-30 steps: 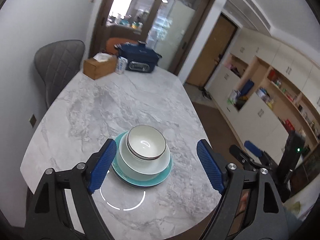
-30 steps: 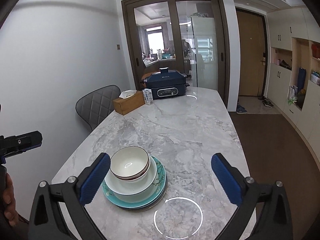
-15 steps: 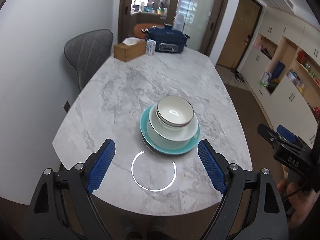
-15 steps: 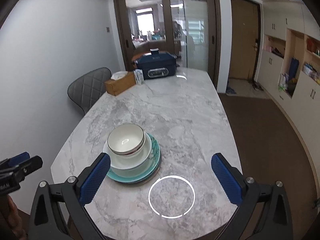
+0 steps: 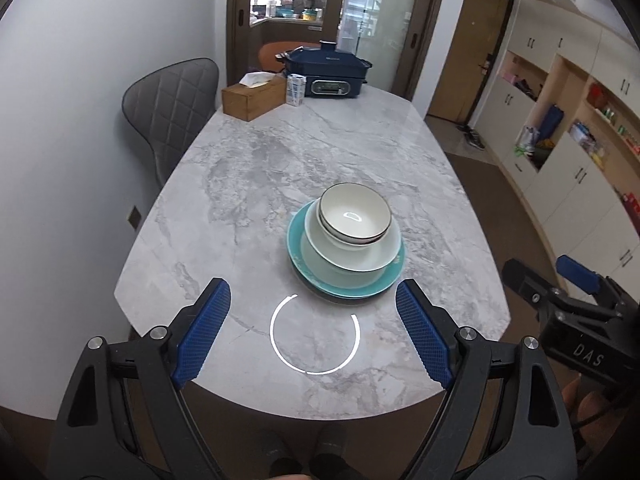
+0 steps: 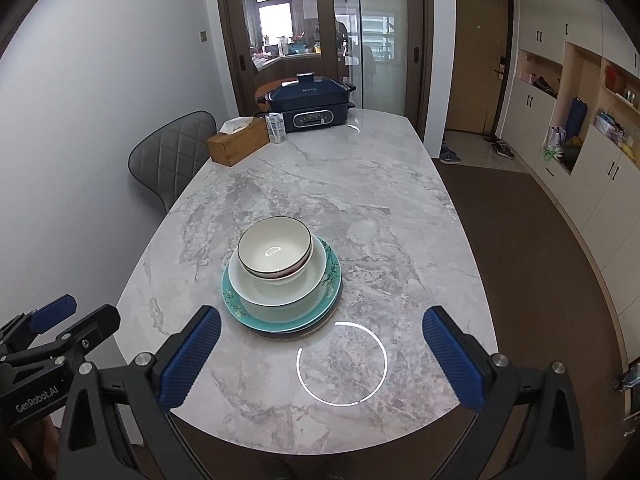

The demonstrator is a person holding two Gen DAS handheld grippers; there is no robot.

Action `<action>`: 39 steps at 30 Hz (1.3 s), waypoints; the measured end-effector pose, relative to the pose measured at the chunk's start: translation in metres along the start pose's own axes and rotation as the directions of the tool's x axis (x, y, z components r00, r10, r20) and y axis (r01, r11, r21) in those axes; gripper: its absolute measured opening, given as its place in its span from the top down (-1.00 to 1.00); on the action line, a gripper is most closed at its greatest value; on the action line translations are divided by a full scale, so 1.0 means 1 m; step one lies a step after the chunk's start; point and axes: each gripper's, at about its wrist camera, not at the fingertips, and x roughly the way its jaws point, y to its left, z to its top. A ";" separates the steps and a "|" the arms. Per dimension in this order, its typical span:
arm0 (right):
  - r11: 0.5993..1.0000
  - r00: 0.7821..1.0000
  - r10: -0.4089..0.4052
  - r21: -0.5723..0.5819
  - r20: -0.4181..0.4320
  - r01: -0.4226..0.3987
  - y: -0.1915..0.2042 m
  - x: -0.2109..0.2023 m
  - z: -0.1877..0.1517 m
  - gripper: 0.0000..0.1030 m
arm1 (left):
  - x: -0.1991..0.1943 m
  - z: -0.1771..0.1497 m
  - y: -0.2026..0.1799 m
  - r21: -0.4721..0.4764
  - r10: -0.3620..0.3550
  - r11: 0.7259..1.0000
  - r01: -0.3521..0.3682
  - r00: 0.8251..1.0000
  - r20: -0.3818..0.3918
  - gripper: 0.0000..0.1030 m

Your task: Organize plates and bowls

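While both tools hang short of the near rim of the grey-veined marble table (image 5: 280, 168), the crockery sits in one nested stack at centre frame, right of centre in the left wrist view. A small white bowl with a dark rim (image 5: 354, 216) rests inside a wider pale-green bowl (image 5: 352, 262), which stands on a turquoise plate with a flower pattern (image 6: 330, 276); a darker plate edge shows beneath it in the right wrist view. Largest at the bottom and smallest on top is what keeps such a pile steady, so the sorting looks done or nearly so.

The left gripper (image 5: 314, 334) has its blue-padded jaws spread wide with nothing between them, and the right gripper (image 6: 318, 354) is likewise wide apart and empty. Each frames the stack from the lower part of its picture, apart from it, a stance that suits checking the pile rather than grasping.

At upper centre, well apart from the stack, stand a wooden tissue box (image 5: 254, 96), a small carton (image 5: 295, 90) and a navy electric cooker (image 5: 328, 76); a grey quilted chair (image 5: 172, 108) sits at upper left.
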 end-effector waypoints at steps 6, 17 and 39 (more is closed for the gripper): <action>1.000 1.000 -0.002 -0.007 0.000 0.002 0.014 -0.008 0.002 -1.00 | -0.002 0.004 0.005 -0.003 -0.072 0.997 0.072 0.997 -0.027 -0.63; 1.000 1.000 -0.014 -0.008 -0.004 0.014 0.014 -0.004 0.007 -1.00 | -0.004 0.011 0.010 0.030 0.016 0.999 -0.015 1.000 -0.021 -0.94; 1.000 1.000 -0.003 -0.031 -0.007 0.003 0.034 -0.036 0.021 -1.00 | -0.015 0.034 0.018 -0.023 0.068 0.997 -0.068 0.998 0.008 -0.94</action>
